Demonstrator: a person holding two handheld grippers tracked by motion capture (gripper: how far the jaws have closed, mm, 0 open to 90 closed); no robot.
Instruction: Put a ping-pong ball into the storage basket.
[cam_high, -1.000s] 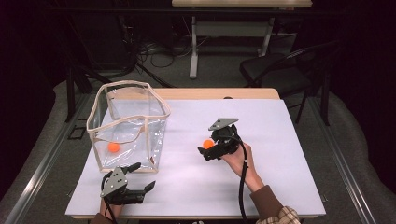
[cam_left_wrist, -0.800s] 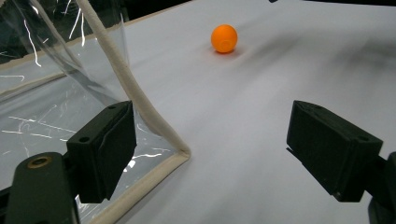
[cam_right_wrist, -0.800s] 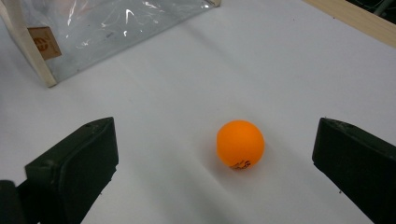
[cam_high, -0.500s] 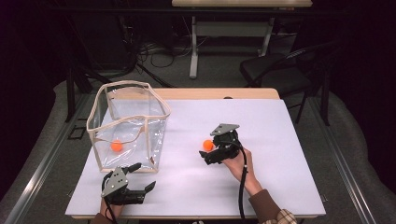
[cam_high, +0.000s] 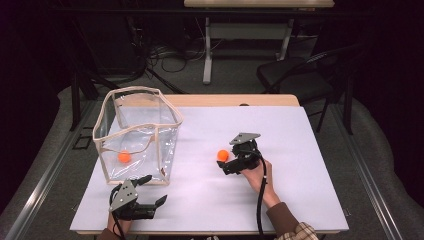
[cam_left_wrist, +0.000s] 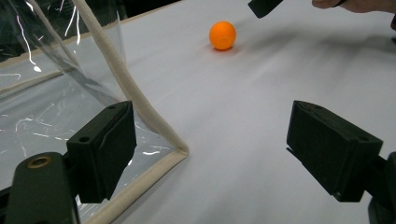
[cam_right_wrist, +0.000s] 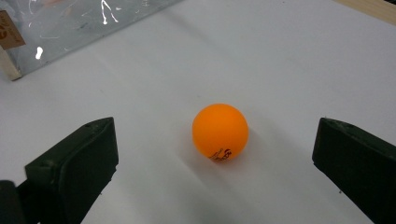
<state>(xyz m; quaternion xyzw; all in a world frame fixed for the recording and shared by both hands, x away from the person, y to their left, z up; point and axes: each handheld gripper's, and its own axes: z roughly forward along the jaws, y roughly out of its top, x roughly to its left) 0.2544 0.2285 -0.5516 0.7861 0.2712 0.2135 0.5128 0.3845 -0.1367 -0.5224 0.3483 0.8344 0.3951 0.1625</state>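
Your right gripper (cam_right_wrist: 215, 172) is spread wide, and the small orange plastic ball (cam_right_wrist: 220, 132) sits on the white table (cam_high: 310, 150) at twelve o'clock, centred between both jaws, untouched; push straight ahead.

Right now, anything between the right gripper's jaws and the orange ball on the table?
No. In the right gripper view, the orange ball sits on bare white table ahead of the open right gripper, nothing between; the clear bag stands off to one side.
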